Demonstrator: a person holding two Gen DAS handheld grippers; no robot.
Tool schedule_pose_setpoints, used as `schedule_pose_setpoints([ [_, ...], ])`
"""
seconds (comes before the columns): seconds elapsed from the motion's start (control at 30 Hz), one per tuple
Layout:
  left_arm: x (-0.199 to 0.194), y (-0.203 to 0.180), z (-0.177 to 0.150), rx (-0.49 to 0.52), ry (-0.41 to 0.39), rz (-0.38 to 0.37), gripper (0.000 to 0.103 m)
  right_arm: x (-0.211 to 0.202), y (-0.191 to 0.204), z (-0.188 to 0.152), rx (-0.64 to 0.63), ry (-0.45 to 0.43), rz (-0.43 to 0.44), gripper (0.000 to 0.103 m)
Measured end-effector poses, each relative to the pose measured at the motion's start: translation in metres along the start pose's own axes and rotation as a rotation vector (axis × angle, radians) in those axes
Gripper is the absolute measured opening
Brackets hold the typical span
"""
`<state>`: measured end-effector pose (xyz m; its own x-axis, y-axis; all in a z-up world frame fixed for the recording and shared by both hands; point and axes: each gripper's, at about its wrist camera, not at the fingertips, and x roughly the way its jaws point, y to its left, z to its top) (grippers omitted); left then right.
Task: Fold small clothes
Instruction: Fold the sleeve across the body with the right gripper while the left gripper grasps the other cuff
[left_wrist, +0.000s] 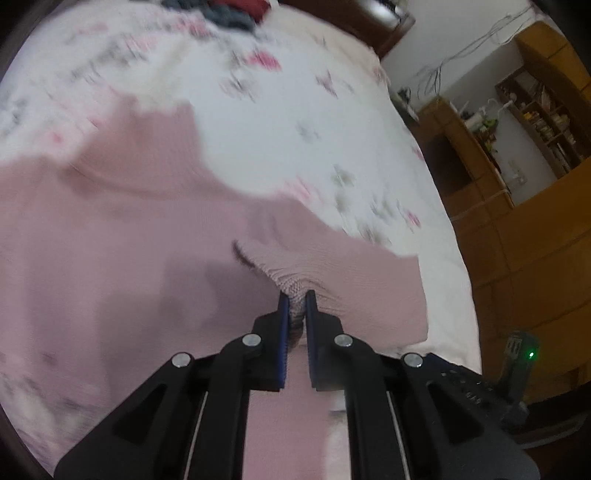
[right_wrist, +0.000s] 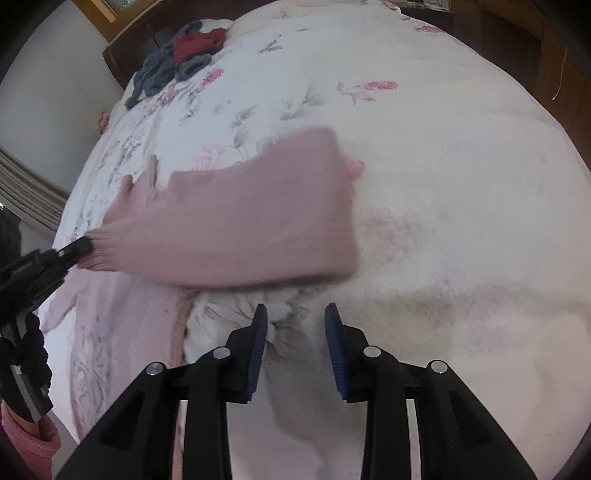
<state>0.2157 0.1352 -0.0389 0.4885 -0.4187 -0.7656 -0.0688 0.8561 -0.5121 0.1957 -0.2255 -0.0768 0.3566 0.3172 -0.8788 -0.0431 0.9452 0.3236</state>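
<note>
A pink knitted garment lies spread on a white floral bedspread. My left gripper is shut on a bunched edge of this knit, the fabric pinched between its blue pads. In the right wrist view the same pink garment hangs lifted and blurred above the bed, with the left gripper holding its left end. My right gripper stands open over the bedspread, just below the garment, with nothing between its fingers.
A pile of grey and dark red clothes lies at the far end of the bed. Wooden furniture and shelves stand beyond the bed's right edge. A person's pink sleeve shows at the lower left.
</note>
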Motion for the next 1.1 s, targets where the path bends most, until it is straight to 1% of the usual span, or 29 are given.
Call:
schedule_pose_setpoints([
  [0.07,-0.021,0.020,0.007,-0.010,-0.024,0.021,0.006,0.001,0.007,0.004,0.000,-0.007,0.010,0.043],
  [0.2,-0.051,0.062,0.019,-0.028,-0.072,0.108,0.006,0.008,0.023,0.009,-0.004,-0.005,0.035,0.049],
  [0.37,-0.073,0.112,0.029,-0.086,-0.108,0.187,0.006,0.034,0.044,0.020,0.027,0.041,0.091,0.056],
  [0.5,-0.092,0.152,0.035,-0.134,-0.156,0.260,0.006,0.058,0.056,0.030,0.062,0.088,0.141,0.056],
  [0.63,-0.097,0.189,0.039,-0.182,-0.157,0.327,0.006,0.077,0.068,0.038,0.077,0.119,0.185,0.056],
  [0.7,-0.089,0.208,0.036,-0.198,-0.148,0.384,0.006,0.086,0.073,0.040,0.075,0.138,0.192,0.056],
  [0.77,-0.078,0.221,0.033,-0.209,-0.134,0.431,0.006,0.094,0.079,0.040,0.062,0.149,0.167,0.052],
  [0.8,-0.073,0.229,0.031,-0.217,-0.125,0.451,0.006,0.097,0.081,0.039,0.055,0.154,0.151,0.048],
  [0.83,-0.066,0.236,0.029,-0.226,-0.107,0.463,0.006,0.101,0.082,0.037,0.050,0.165,0.132,0.045],
  [0.87,-0.055,0.242,0.027,-0.226,-0.077,0.483,0.006,0.104,0.082,0.036,0.050,0.173,0.115,0.044],
  [0.93,-0.040,0.248,0.022,-0.209,-0.038,0.517,0.006,0.109,0.083,0.033,0.043,0.176,0.088,0.042],
  [1.0,-0.027,0.248,0.018,-0.161,-0.012,0.554,0.007,0.111,0.087,0.031,0.020,0.175,0.059,0.042],
  [1.03,-0.026,0.247,0.018,-0.140,-0.010,0.563,0.007,0.112,0.092,0.031,-0.002,0.173,0.035,0.042],
  [1.1,-0.031,0.245,0.022,-0.135,-0.013,0.553,0.011,0.110,0.097,0.030,-0.027,0.171,0.006,0.042],
])
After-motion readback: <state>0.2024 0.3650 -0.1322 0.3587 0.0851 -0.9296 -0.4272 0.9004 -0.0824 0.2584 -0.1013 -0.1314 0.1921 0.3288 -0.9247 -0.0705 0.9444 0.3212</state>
